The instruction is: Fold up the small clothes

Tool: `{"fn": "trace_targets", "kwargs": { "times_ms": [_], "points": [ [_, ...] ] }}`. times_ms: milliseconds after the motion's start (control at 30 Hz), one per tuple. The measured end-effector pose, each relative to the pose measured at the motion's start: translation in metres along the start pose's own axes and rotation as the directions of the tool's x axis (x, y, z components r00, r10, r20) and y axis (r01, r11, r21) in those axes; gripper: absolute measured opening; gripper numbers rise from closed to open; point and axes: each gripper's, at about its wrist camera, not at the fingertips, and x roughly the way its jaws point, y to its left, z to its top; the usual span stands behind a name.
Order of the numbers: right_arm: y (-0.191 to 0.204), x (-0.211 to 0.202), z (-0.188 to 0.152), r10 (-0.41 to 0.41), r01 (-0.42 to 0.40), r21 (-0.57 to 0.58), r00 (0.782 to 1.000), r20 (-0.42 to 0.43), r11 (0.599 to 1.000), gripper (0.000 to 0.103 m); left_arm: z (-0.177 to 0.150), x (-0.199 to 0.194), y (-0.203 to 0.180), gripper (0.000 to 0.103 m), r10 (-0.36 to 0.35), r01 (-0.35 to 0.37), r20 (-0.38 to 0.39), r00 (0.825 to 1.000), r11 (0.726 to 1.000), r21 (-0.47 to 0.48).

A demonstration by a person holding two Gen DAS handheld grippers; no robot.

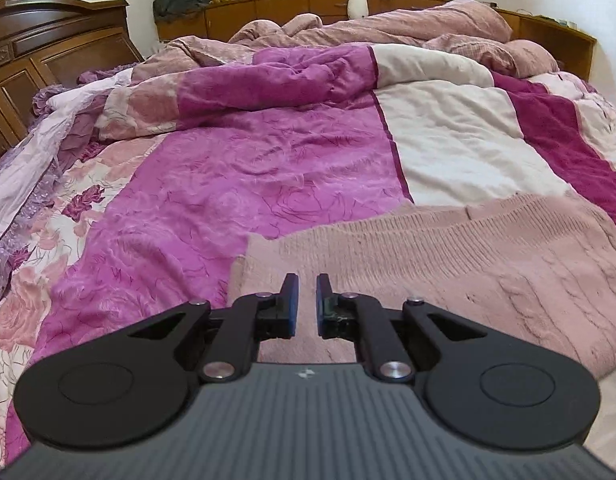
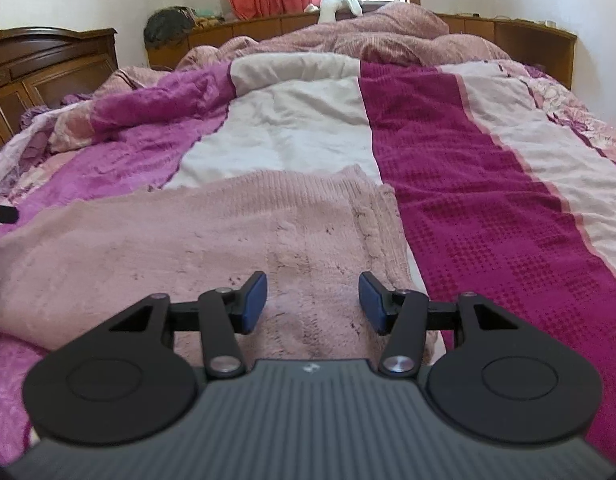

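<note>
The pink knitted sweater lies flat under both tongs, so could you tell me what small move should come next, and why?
Probably lower the right tongs onto the pink knitted sweater and pinch its near right edge. They are open and hover over it empty, and the left tongs, nearly closed, grip nothing, so no fold has begun.

Pale pink cable-knit sweater on magenta, cream and floral-patterned quilt

My left gripper holds its jaws narrowly parted; my right gripper holds its jaws spread wide, both level.
</note>
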Motion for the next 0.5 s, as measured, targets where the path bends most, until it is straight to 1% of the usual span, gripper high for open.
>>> {"fn": "trace_targets", "kwargs": {
  "times_ms": [67, 167, 233, 300, 333, 367, 500],
  "points": [
    [0.001, -0.007, -0.001, 0.009, -0.009, -0.004, 1.0, 0.01, 1.0, 0.053, -0.004, 0.0, -0.002, 0.01, -0.007, 0.007, -0.013, 1.0, 1.0, 0.008],
    [0.002, -0.011, -0.003, 0.022, -0.022, 0.001, 1.0, 0.002, 1.0, 0.053, -0.013, 0.006, -0.004, 0.01, -0.007, 0.007, -0.045, 0.999, 1.0, 0.014],
    [0.001, -0.006, -0.008, 0.021, -0.021, 0.006, 1.0, -0.021, 1.0, 0.053, -0.019, 0.013, -0.002, 0.01, -0.003, 0.004, -0.069, 0.998, 1.0, 0.011],
    [0.001, 0.002, -0.013, 0.02, -0.02, 0.008, 0.998, -0.063, 1.0, 0.054, -0.028, 0.025, 0.003, 0.01, 0.007, -0.007, -0.111, 0.994, 1.0, 0.002],
    [0.001, 0.006, -0.016, 0.018, -0.018, 0.01, 0.997, -0.076, 1.0, 0.056, -0.033, 0.031, 0.006, 0.011, 0.007, -0.008, -0.124, 0.992, 1.0, -0.004],
    [0.001, 0.007, -0.019, 0.016, -0.015, 0.012, 0.998, -0.068, 1.0, 0.056, -0.038, 0.034, 0.01, 0.013, 0.002, -0.004, -0.121, 0.993, 1.0, -0.019],
    [0.002, 0.003, -0.018, 0.007, -0.004, 0.037, 0.998, -0.066, 0.999, 0.057, -0.041, 0.028, 0.019, 0.013, -0.024, 0.019, -0.101, 0.995, 0.998, -0.055]
  ]
}}
